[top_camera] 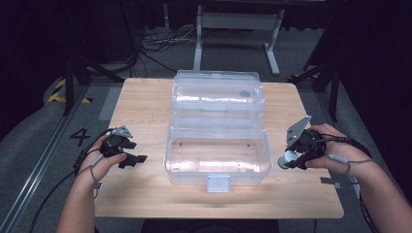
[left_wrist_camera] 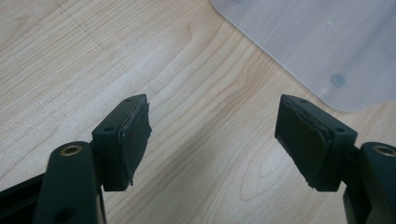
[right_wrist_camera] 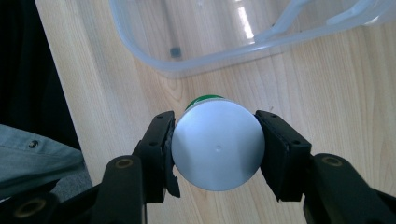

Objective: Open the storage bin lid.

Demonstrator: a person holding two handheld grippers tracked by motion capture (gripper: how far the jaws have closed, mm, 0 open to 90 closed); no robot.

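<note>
A clear plastic box [top_camera: 217, 160] stands open mid-table, its lid [top_camera: 218, 95] lying back behind it. My right gripper [top_camera: 294, 158] is just right of the box, shut on a small can [right_wrist_camera: 216, 144] with a silver end and a green body; both pads press its sides above the wood. A corner of the box [right_wrist_camera: 187, 65] lies just beyond the can. My left gripper [top_camera: 137, 159] hovers left of the box, open, nothing between its fingers [left_wrist_camera: 133, 137]. The corner of the box [left_wrist_camera: 322, 51] shows at upper right in the left gripper view.
The wooden table [top_camera: 145, 102] has bare room on both sides of the box. A latch [top_camera: 218, 183] sticks out from the box's front wall. Cables and a metal stand [top_camera: 238, 29] sit on the floor beyond the far edge.
</note>
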